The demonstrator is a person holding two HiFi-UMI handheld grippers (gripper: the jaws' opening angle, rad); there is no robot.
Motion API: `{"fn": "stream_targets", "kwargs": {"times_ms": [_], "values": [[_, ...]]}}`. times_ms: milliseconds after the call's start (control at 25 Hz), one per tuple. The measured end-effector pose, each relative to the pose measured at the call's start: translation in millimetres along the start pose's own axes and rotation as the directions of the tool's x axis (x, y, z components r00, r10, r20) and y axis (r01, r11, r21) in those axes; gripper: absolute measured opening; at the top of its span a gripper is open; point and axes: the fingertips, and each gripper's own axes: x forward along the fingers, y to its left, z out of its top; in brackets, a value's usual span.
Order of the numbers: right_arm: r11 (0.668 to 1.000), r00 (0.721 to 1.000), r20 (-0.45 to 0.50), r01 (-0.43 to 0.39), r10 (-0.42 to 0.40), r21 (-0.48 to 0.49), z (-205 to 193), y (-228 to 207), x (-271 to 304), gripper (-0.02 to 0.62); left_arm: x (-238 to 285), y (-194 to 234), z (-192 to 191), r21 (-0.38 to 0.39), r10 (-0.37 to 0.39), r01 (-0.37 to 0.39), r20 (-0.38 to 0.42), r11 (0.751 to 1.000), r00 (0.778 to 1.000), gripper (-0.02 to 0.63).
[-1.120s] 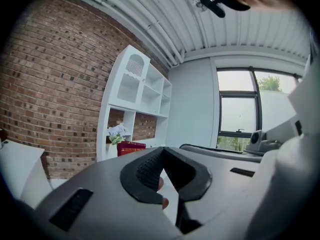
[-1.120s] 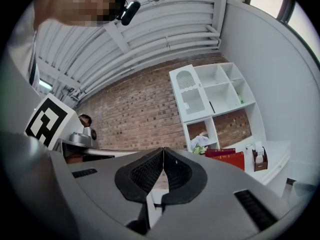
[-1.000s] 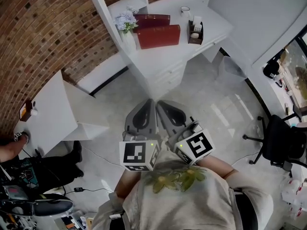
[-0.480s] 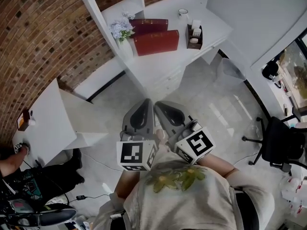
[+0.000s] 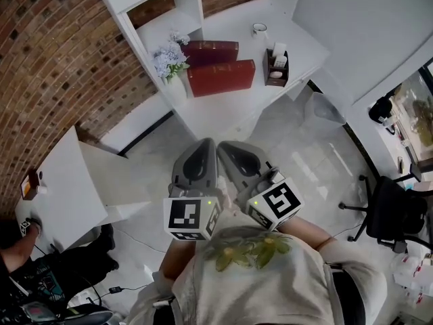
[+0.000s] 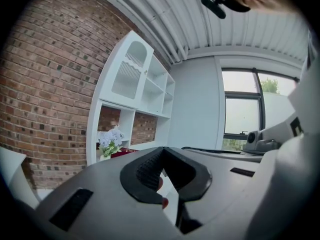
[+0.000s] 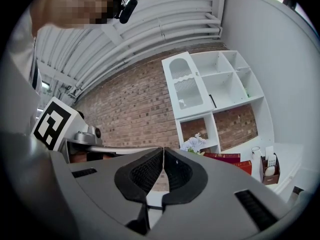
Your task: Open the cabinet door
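Cabinet door (image 7: 187, 86) shut, in upper left bay of shelf unit (image 7: 226, 91) against brick wall (image 7: 130, 104). Since a second ago, desk (image 5: 223, 107) and unit slid lower in head view; grippers unmoved at chest. Left gripper (image 6: 162, 149) and right gripper (image 7: 163, 150) both pinched tip to tip, empty, side by side, well apart from door. Bare floor (image 5: 291, 147) ahead; table (image 5: 54, 181) left, chair (image 5: 392, 215) right.

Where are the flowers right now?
In the head view the flowers stand near the top, left of centre, on the white counter, right beside the red boxes.
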Motion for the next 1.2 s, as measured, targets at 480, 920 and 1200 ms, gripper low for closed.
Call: {"fn": "stream_targets", "kwargs": {"times_ms": [480,920,1200], "values": [[0.999,0.999,-0.017,0.027,-0.027,0.024,5.0,-44.2,68.6,0.025,65.3,47.6,12.9,-0.009,-0.020,0.020,-0.016,1.000,1.000,0.009],[0.998,0.999,-0.014,0.033,-0.032,0.053,-12.1,-75.4,128.3,0.025,112.6,99.1,5.4,-0.012,-0.020,0.020,-0.044,1.000,0.999,0.009],[0.996,0.998,-0.024,0.054,-0.052,0.067,-13.0,-89.4,144.9,0.025,132.1,110.4,12.8,-0.006,-0.037,0.037,-0.049,0.999,0.998,0.009]]}}
